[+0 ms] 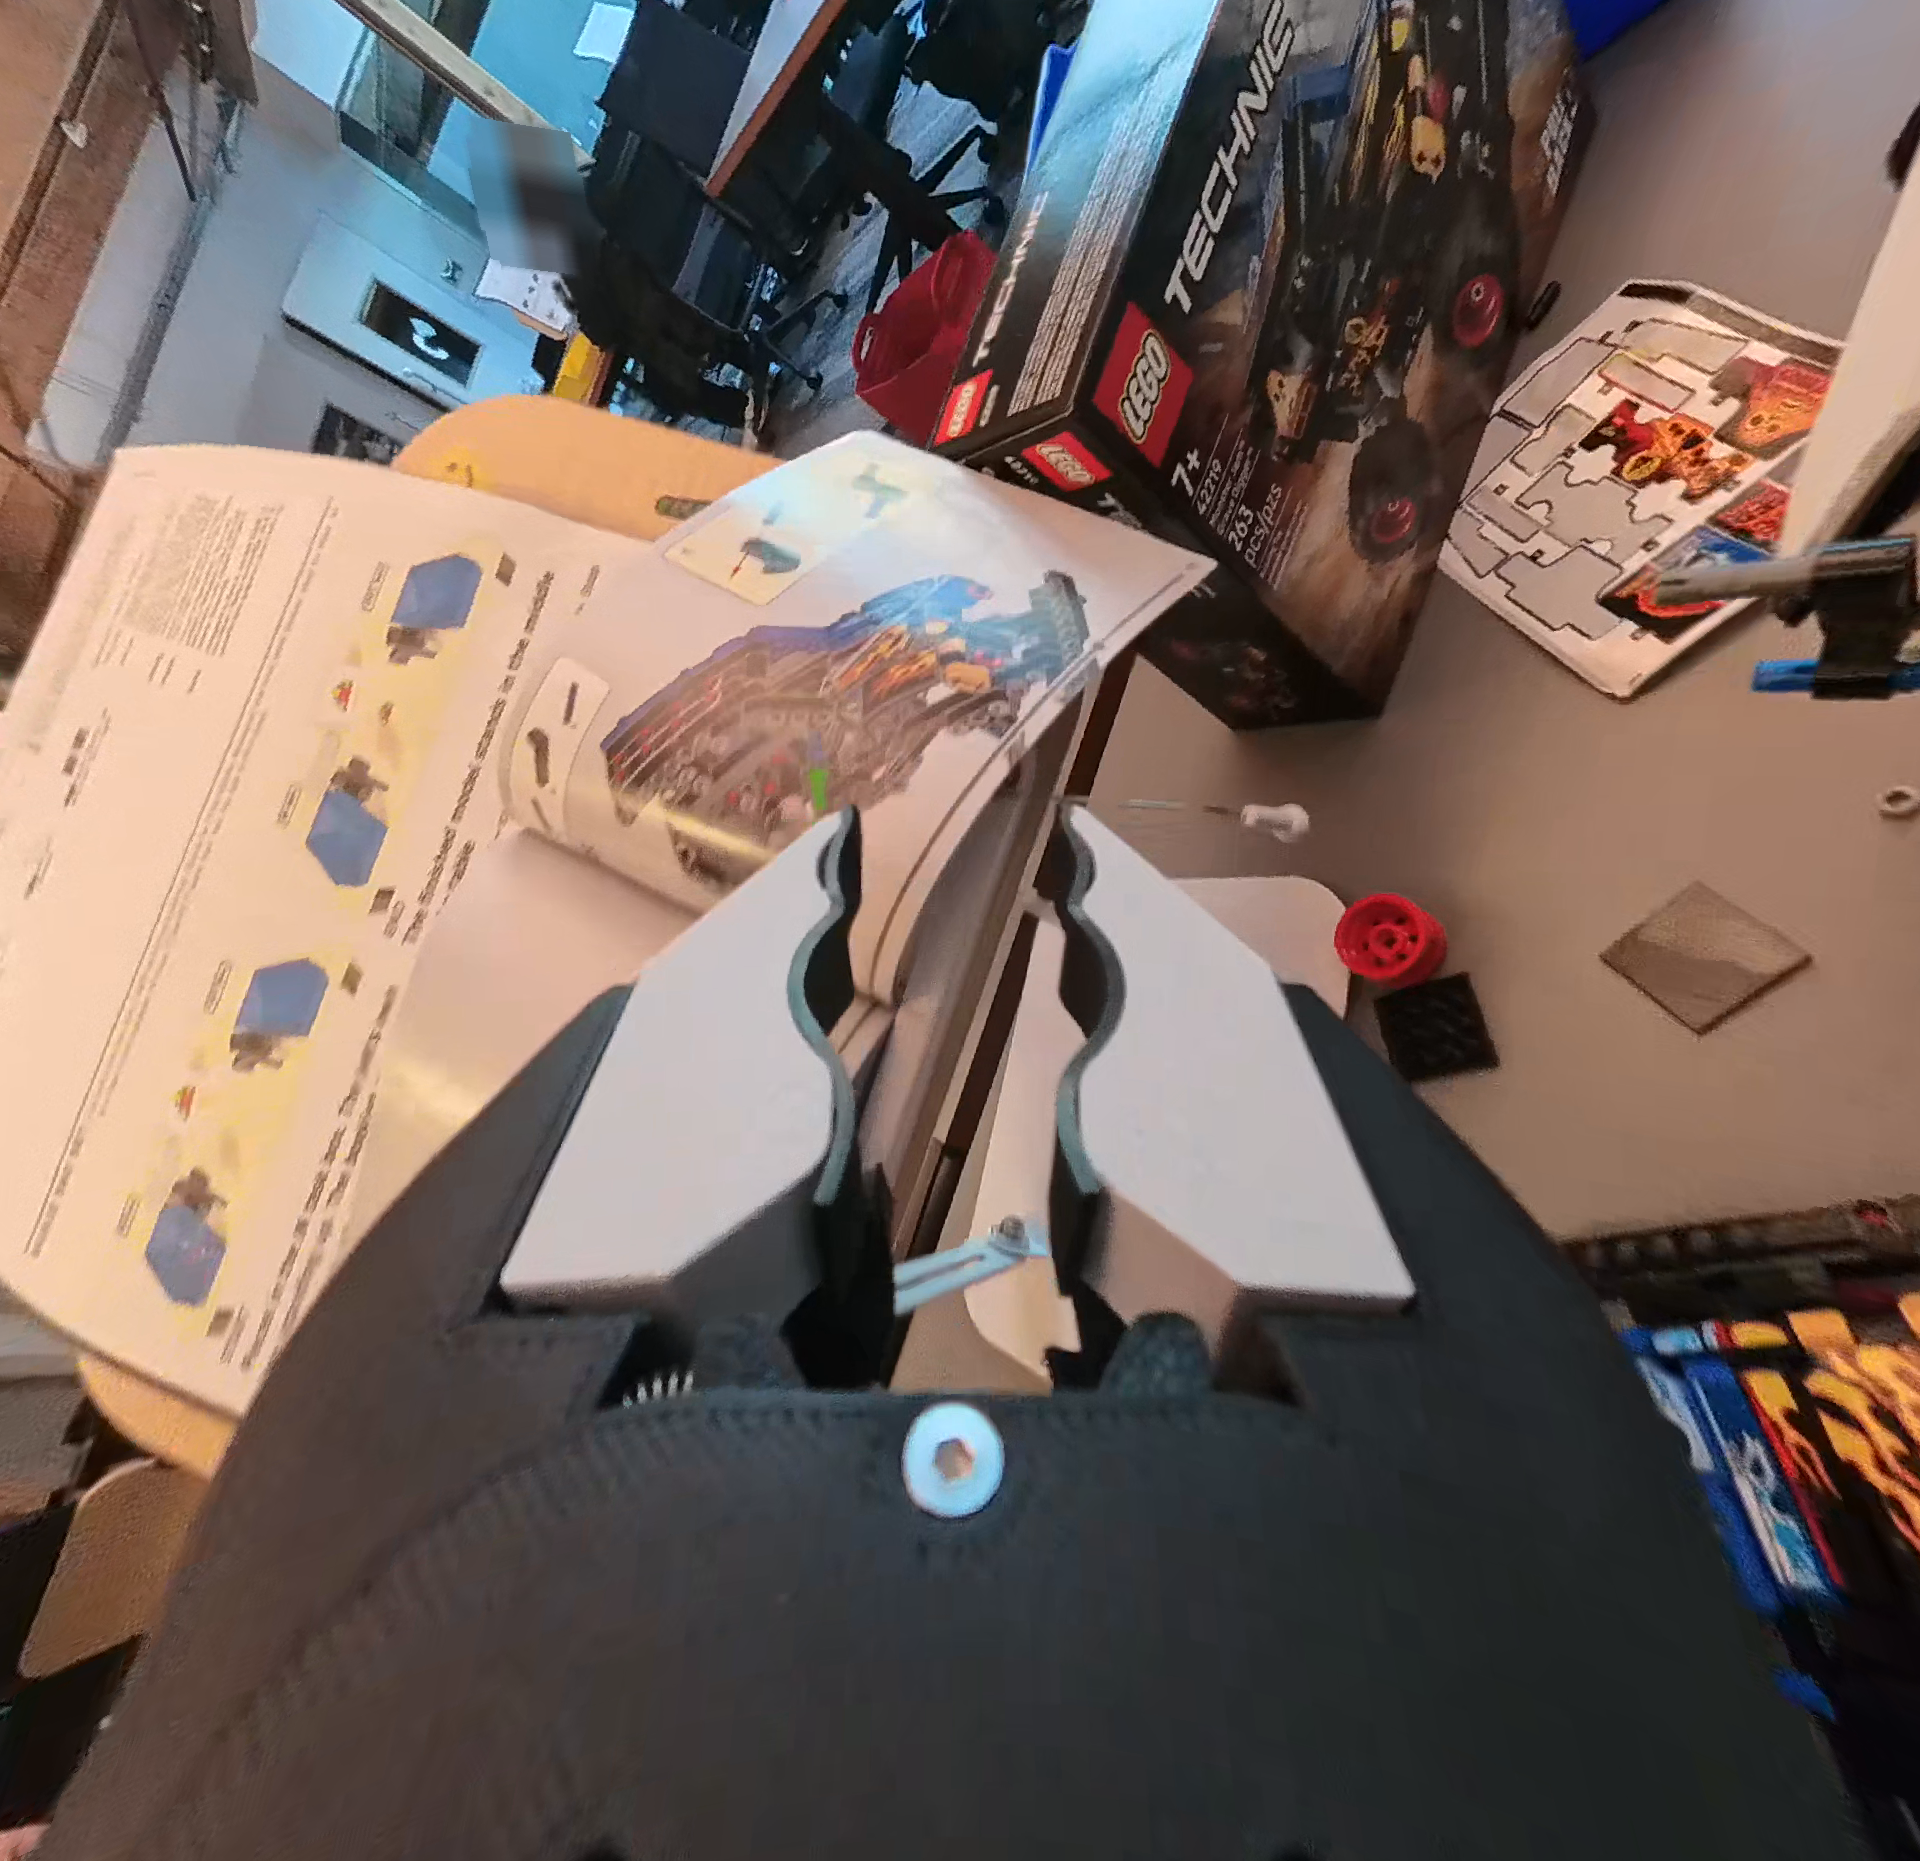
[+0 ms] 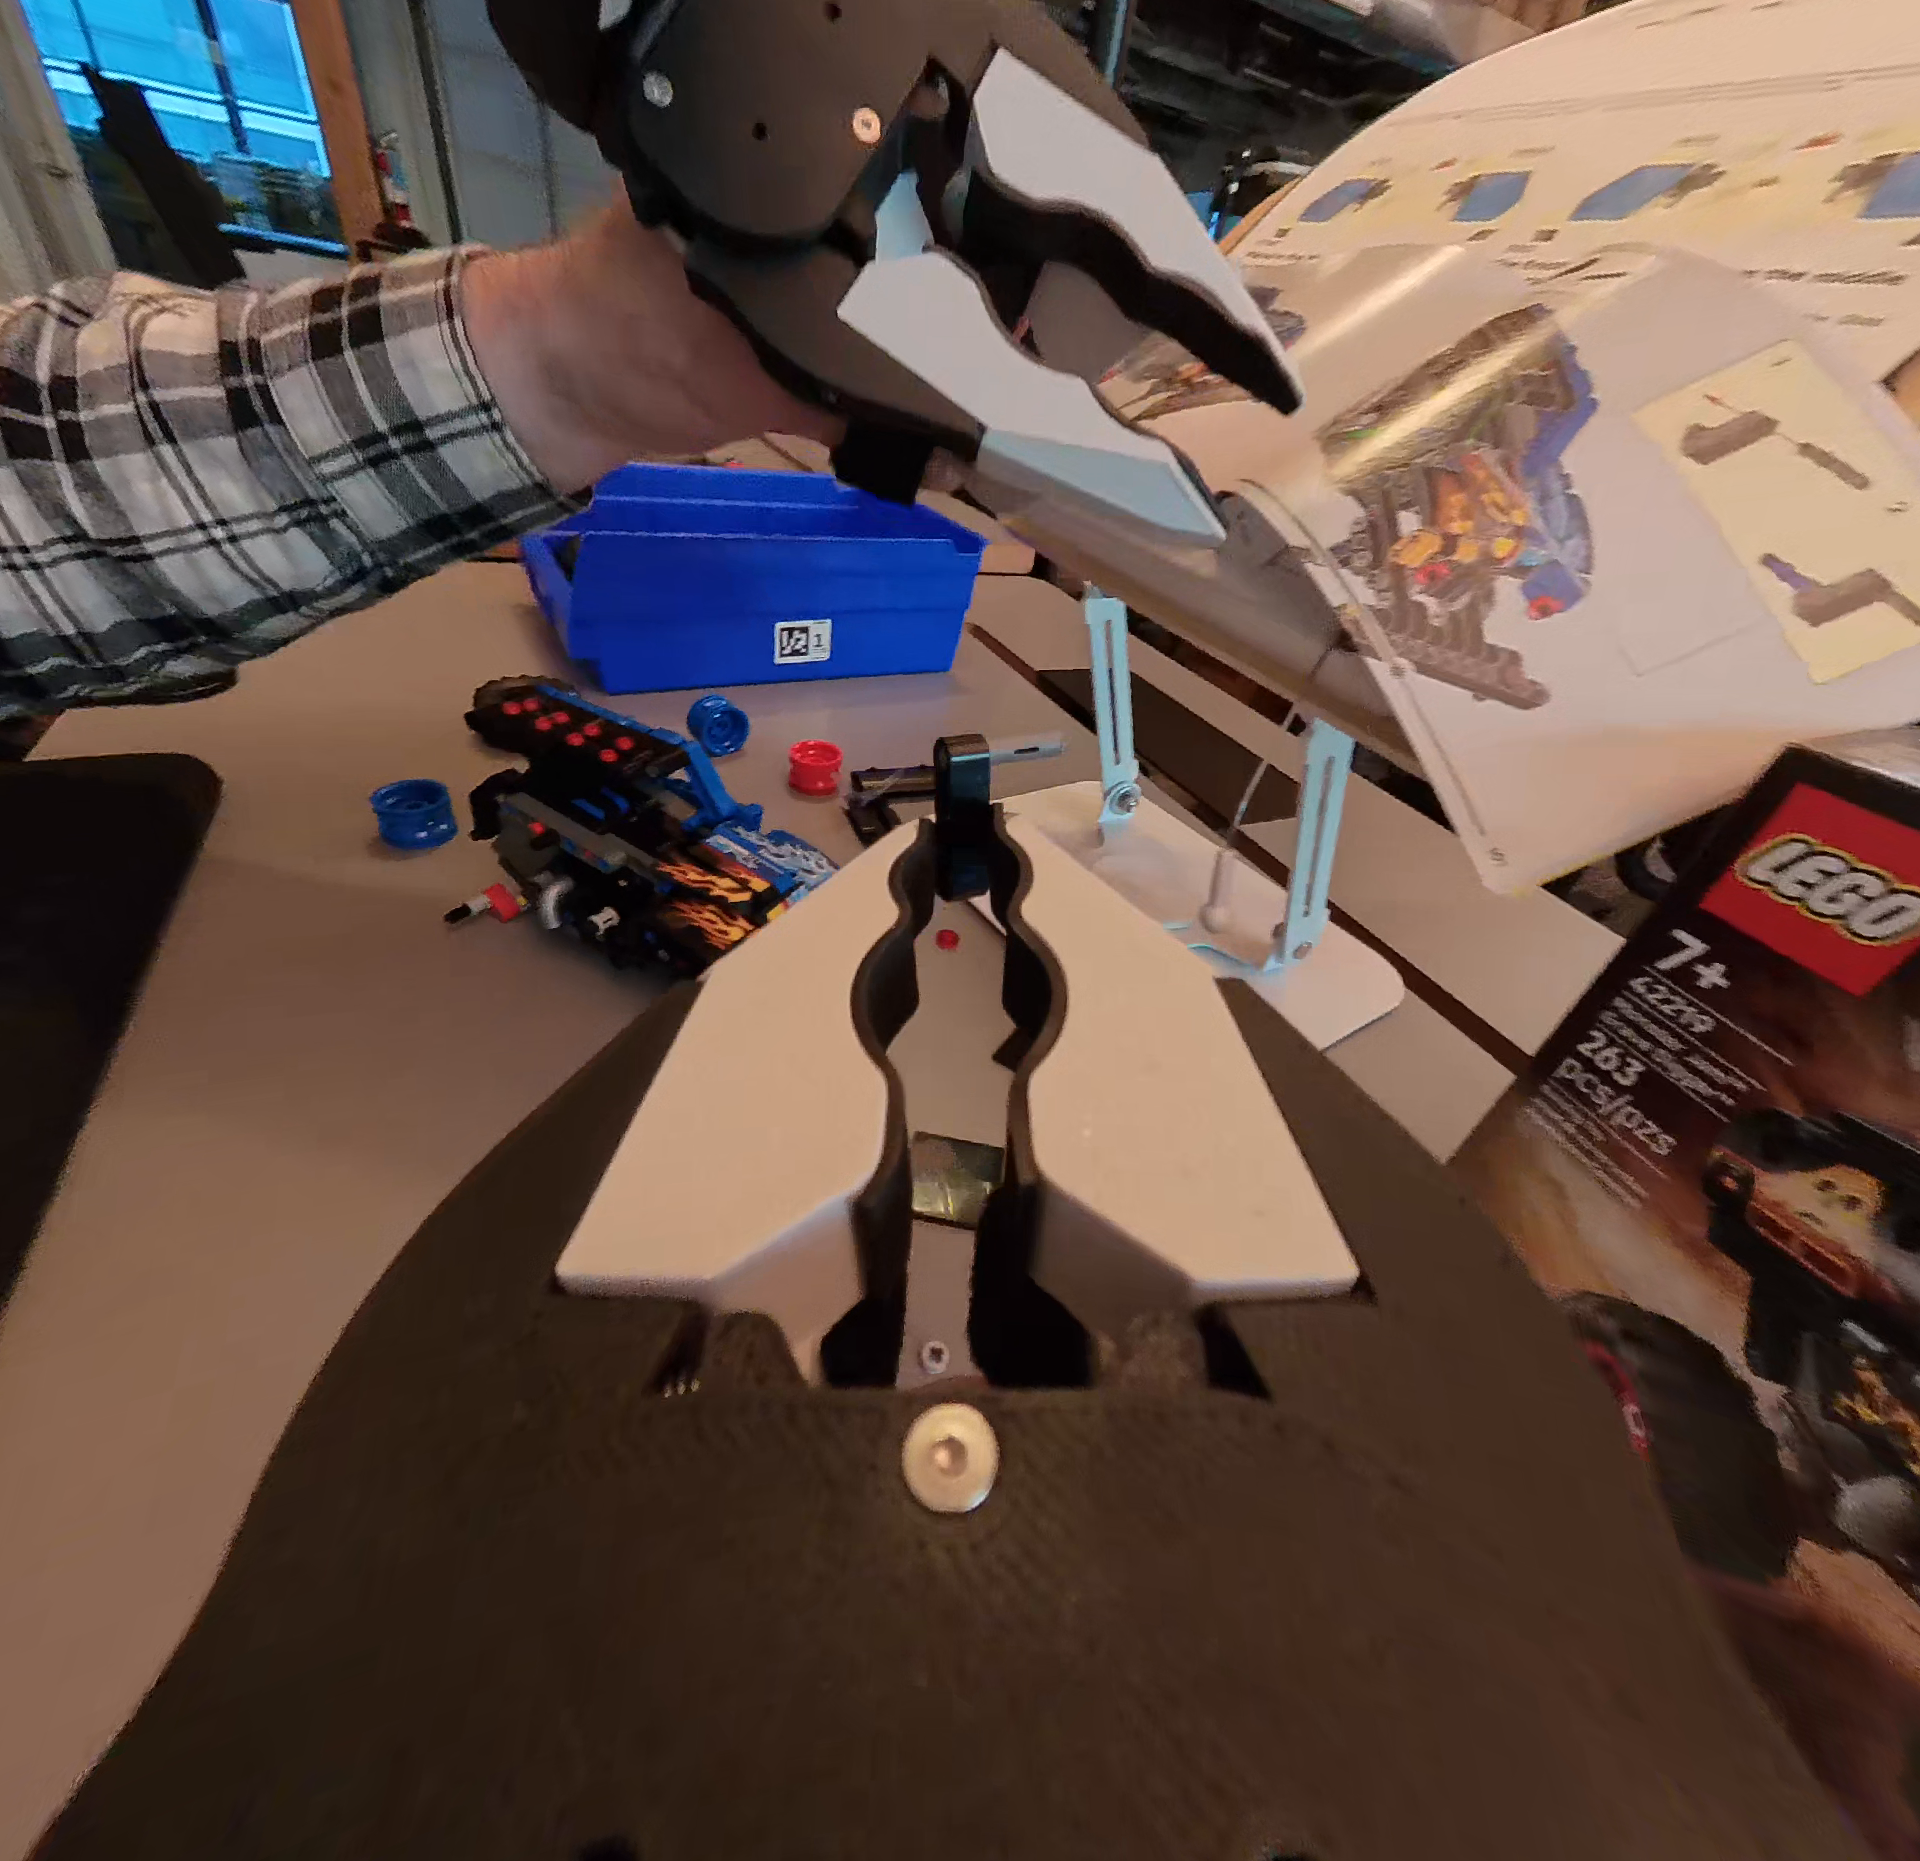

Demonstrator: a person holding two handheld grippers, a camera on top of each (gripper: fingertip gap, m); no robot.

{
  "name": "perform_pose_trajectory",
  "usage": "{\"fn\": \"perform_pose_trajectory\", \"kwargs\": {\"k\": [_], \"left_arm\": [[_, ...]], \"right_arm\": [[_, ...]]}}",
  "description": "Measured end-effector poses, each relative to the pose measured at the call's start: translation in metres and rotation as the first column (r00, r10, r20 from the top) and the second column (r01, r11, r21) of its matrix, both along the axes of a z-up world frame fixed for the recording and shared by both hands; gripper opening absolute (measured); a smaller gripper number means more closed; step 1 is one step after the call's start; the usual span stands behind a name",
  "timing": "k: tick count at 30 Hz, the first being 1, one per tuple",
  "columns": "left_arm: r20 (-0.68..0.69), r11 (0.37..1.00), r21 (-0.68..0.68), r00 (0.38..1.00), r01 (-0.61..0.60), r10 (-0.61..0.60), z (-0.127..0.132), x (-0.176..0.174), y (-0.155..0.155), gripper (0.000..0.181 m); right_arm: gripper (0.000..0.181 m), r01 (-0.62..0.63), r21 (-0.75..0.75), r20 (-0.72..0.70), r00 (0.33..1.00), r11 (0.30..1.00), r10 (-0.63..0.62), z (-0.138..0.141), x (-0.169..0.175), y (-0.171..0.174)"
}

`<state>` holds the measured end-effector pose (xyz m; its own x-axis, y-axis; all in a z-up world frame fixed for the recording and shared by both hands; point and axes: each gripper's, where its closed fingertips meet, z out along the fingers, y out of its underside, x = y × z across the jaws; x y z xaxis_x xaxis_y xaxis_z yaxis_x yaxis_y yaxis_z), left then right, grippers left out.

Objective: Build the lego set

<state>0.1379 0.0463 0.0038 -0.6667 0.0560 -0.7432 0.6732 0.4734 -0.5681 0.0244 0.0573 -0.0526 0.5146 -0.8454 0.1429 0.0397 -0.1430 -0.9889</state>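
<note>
The open instruction booklet (image 1: pixel 312 824) rests on a white stand (image 2: pixel 1320 990), also showing in the right wrist view (image 2: pixel 1621 377). My left gripper (image 1: pixel 956 835) is open, its fingers on either side of a lifted page's edge; it shows in the right wrist view (image 2: pixel 1242 461), held high at the booklet. My right gripper (image 2: pixel 958 837) is shut on a small black Lego piece (image 2: pixel 961 814) with a grey axle sticking out. That piece shows at the right edge of the left wrist view (image 1: pixel 1855 616). The partly built blue and black model (image 2: pixel 623 845) lies on the table.
The Lego box (image 1: pixel 1278 284) stands behind the stand, near my right gripper (image 2: pixel 1766 1084). A sticker sheet (image 1: pixel 1621 481), a red wheel hub (image 1: pixel 1389 936) and a black plate (image 1: pixel 1436 1025) lie on the table. A blue bin (image 2: pixel 758 585), blue hubs (image 2: pixel 414 812) and a plaid sleeve (image 2: pixel 260 440) are left.
</note>
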Motion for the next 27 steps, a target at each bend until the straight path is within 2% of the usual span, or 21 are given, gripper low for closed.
{"fn": "perform_pose_trajectory", "kwargs": {"k": [4,7,11,15,19,22,24,27], "left_arm": [[-0.046,0.999,-0.017,0.998,-0.039,0.038,0.006,0.003,0.035,0.037],[-0.099,0.998,-0.005,0.993,-0.068,0.067,0.0,0.003,0.063,0.038],[-0.177,0.994,0.065,0.98,-0.083,0.094,-0.025,-0.002,0.098,0.043],[-0.291,0.988,0.15,0.953,-0.041,0.083,-0.057,-0.018,0.123,0.054],[-0.411,0.987,0.161,0.91,0.009,0.059,-0.075,-0.037,0.14,0.06],[-0.426,0.984,0.18,0.902,0.009,0.07,-0.089,-0.046,0.15,0.064],[-0.417,0.977,0.214,0.903,-0.013,0.103,-0.102,-0.047,0.156,0.066],[-0.427,0.969,0.243,0.893,-0.036,0.14,-0.119,-0.047,0.162,0.068]], "right_arm": [[0.008,-0.051,-0.02,-0.013,0.999,0.998,0.051,-0.004,-0.003,0.013],[0.008,-0.066,-0.037,-0.015,0.998,0.997,0.066,-0.006,-0.003,0.02],[0.008,-0.08,-0.077,-0.02,0.997,0.994,0.079,-0.012,-0.003,0.028],[0.008,-0.095,-0.119,-0.024,0.995,0.988,0.093,-0.019,-0.003,0.04],[0.008,-0.105,-0.146,-0.027,0.994,0.984,0.102,-0.023,-0.003,0.047],[0.008,-0.119,-0.141,-0.028,0.993,0.983,0.117,-0.024,-0.004,0.051],[0.008,-0.14,-0.121,-0.034,0.99,0.983,0.136,-0.025,-0.005,0.053],[0.008,-0.207,0.04,-0.044,0.977,0.977,0.209,-0.015,-0.008,0.055]]}}
